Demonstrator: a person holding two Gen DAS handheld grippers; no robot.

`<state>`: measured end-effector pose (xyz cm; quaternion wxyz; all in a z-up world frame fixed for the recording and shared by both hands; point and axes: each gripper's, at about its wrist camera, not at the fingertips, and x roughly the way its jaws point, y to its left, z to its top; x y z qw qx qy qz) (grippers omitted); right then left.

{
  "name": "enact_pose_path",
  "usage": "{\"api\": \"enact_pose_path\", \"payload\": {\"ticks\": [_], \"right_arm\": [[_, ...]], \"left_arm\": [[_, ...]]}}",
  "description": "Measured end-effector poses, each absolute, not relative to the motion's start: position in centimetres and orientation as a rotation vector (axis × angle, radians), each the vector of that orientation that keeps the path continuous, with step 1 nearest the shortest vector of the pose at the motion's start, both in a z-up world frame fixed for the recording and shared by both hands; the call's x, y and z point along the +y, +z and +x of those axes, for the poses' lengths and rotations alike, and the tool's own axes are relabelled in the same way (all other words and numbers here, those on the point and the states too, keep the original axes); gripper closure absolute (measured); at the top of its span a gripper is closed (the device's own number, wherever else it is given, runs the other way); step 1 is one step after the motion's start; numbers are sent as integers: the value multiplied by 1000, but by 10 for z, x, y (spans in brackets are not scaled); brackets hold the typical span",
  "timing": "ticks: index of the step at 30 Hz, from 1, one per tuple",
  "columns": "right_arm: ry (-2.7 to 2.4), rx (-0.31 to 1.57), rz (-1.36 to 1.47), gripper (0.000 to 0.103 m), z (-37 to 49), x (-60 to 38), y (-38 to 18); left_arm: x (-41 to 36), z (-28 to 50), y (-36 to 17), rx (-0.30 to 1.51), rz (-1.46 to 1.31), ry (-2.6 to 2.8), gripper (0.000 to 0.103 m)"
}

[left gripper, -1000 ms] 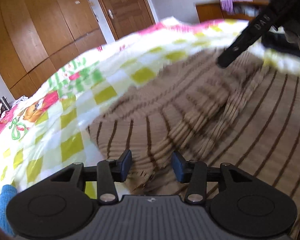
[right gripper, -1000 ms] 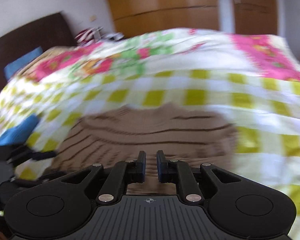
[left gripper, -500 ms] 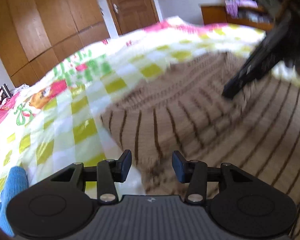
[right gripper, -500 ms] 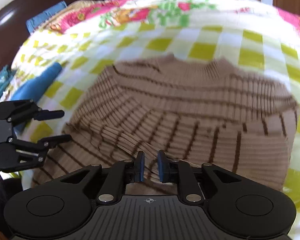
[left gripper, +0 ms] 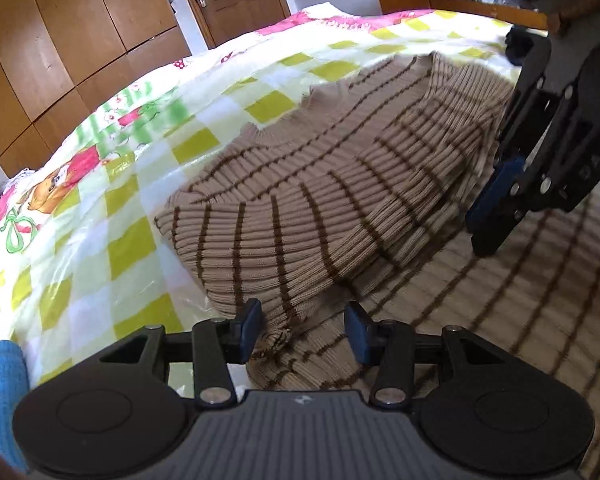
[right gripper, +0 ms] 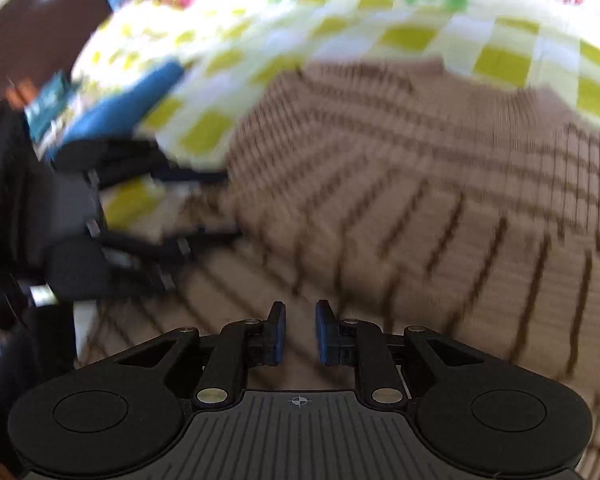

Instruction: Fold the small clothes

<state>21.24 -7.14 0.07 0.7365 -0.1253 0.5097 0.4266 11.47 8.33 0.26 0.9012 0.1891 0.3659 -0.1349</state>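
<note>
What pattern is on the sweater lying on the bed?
The sweater is tan ribbed knit with thin dark brown stripes, clearest in the left wrist view.

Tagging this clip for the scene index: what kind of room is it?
Most likely a home bedroom: a bed with a checked cartoon-print bedspread, wooden wardrobe doors along the wall, and a dark headboard. A striped brown sweater lies on the bed.
</note>
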Motion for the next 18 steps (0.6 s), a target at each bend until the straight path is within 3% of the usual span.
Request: {"api": "enact_pose_path", "payload": {"ticks": [5,8,12,18], "right_arm": [[962,1048,-190,83,203,-89,30],[953,975,-164,72,207,-100,49],[790,875,-204,70,228,-114,51],[667,877,-326,76,264,-117,6]], "left_arm": [[86,111,33,688,314,-321,44],[77,119,34,639,289,-333,43],[54,132,6,691,317,-367,43],[35,104,-14,713,452,-395,43]]}}
